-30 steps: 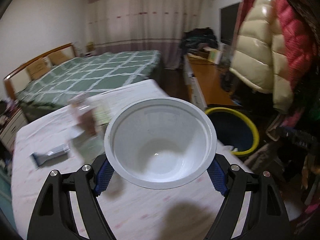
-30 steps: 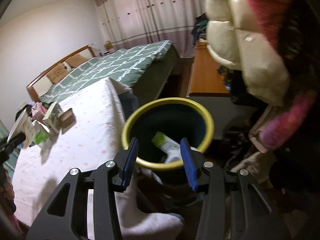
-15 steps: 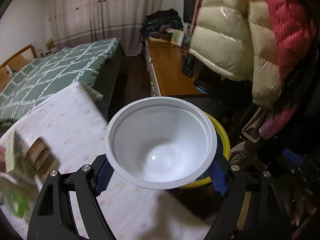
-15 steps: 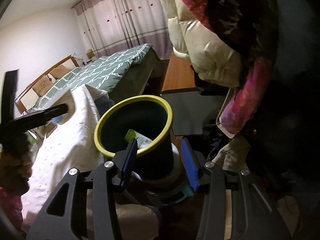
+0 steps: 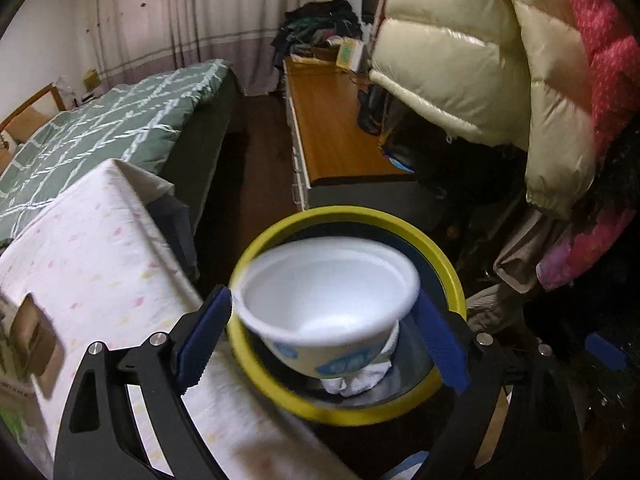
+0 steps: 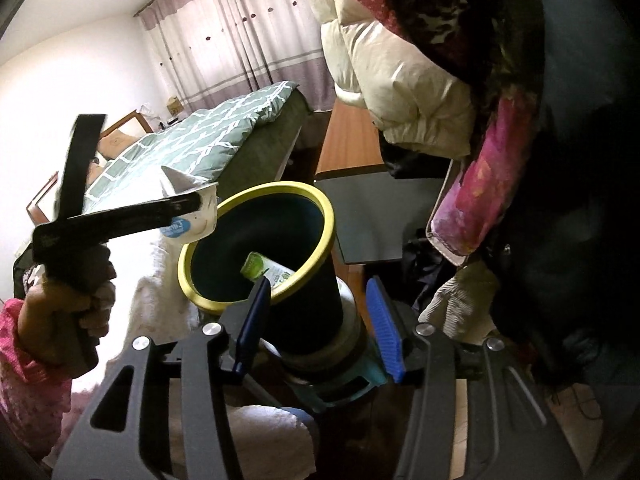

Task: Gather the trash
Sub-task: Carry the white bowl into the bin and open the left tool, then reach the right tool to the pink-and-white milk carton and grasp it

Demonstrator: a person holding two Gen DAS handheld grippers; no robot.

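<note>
while blurred, white bowl [image 5: 328, 308] shows blue patches.

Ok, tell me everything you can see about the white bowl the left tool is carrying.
The round white disposable bowl with blue printed patches looks like thin foam or plastic, with a wide rolled rim and an empty, clean-looking inside. It is motion-blurred and sits between the blue pads of the left tool; whether they still press it is unclear. Tilted slightly, it hangs over the mouth of the dark yellow-rimmed trash bin. In the right wrist view it sits by the bin's rim.
</note>
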